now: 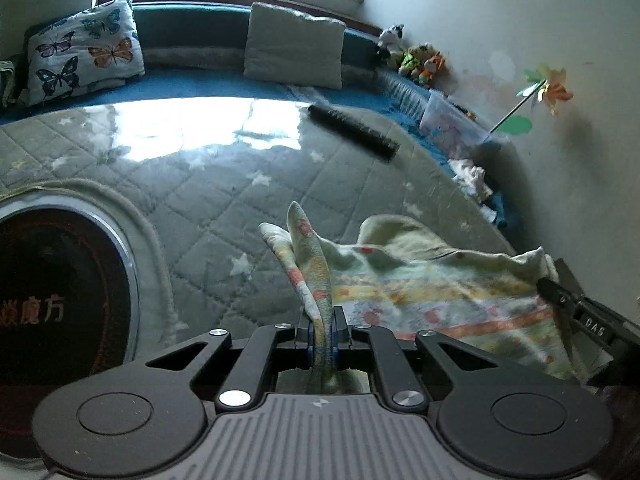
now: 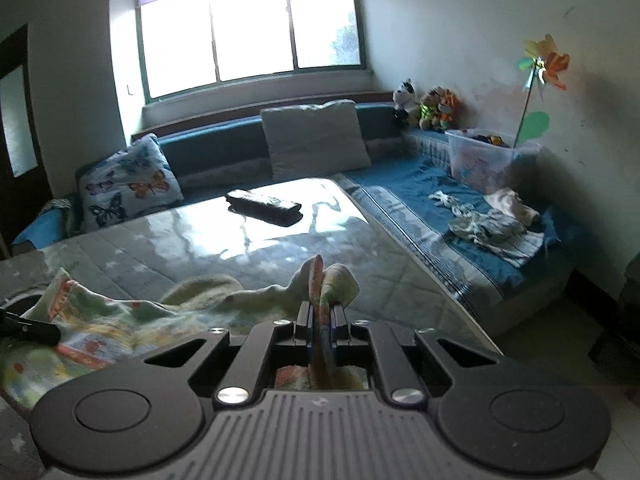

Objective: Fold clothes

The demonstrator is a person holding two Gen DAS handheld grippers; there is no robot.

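1. Right now my left gripper (image 1: 322,334) is clamped tight on a bunched edge of the pale yellow-green patterned cloth with orange and red print (image 1: 420,280); a fold of it sticks up between the two black fingers and more hangs below them.
2. My right gripper (image 2: 321,326) is likewise pinched shut on another gathered edge of the same cloth (image 2: 104,320), with a tuft of fabric rising above the fingers.
3. Between the two grips the cloth spreads loosely across the near part of the glossy table top over a grey quilted star-print cover (image 1: 224,184), rumpled rather than flat.
4. From the left wrist view, my right gripper shows at the right edge, touching the cloth's far corner; from the right wrist view, the left one shows at the left edge.
5. A long black bar-shaped object (image 2: 262,205) lies well apart from the cloth, farther up the table.
6. Beyond the table, a blue-covered bench (image 2: 404,184) carries a white butterfly-print cushion (image 2: 128,184), a plain grey cushion (image 2: 316,140), a clear plastic box (image 2: 476,160) and a small heap of pale clothes (image 2: 496,224).
7. Several plush toys (image 2: 432,108) sit in the corner, and a paper pinwheel (image 2: 542,64) stands against the wall.
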